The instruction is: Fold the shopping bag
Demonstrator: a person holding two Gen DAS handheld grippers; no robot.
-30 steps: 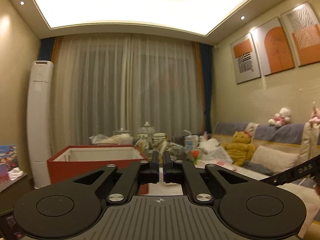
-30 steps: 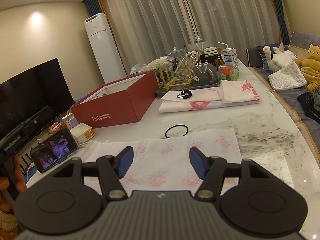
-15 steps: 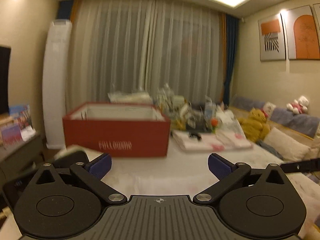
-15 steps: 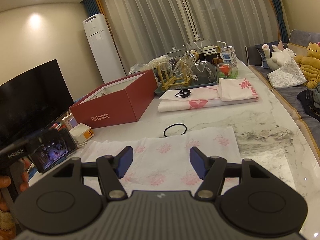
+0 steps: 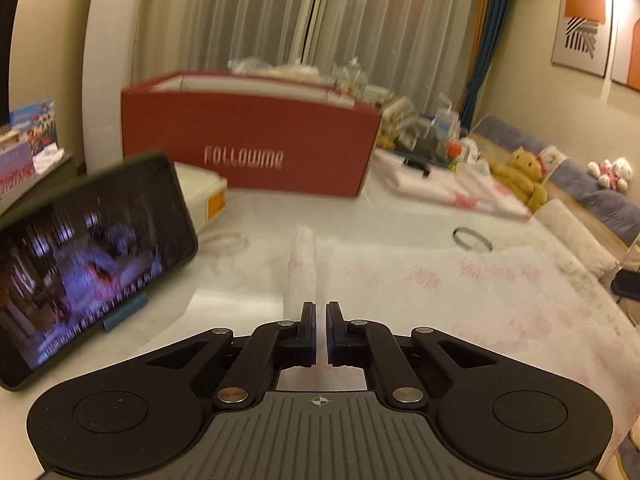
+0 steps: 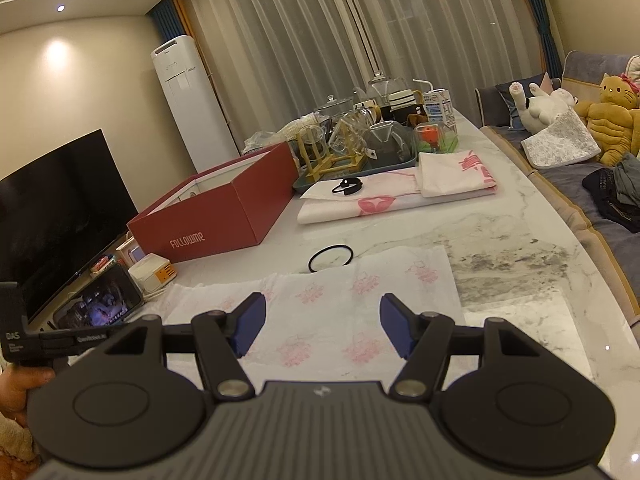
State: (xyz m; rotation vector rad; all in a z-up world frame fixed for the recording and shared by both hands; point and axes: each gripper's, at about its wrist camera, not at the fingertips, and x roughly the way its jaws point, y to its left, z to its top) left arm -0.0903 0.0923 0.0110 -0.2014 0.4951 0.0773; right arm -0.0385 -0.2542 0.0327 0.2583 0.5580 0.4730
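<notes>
My left wrist camera looks low and close across the table (image 5: 260,240), the red box (image 5: 248,148) at twelve o'clock. My right wrist camera looks from higher, that box (image 6: 216,212) at ten o'clock. Both share the flat bag (image 5: 460,288) and phone (image 6: 100,304).

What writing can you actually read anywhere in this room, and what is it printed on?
"FOLLOWME": on the side of the red box, also readable in the right wrist view.
"DAS": on the black left gripper body; the smaller print beside it is too blurred.
Milk carton: blue print, too small to read.
Phone: moving picture, no legible words.
Folded bags: pink marks, unreadable.
</notes>
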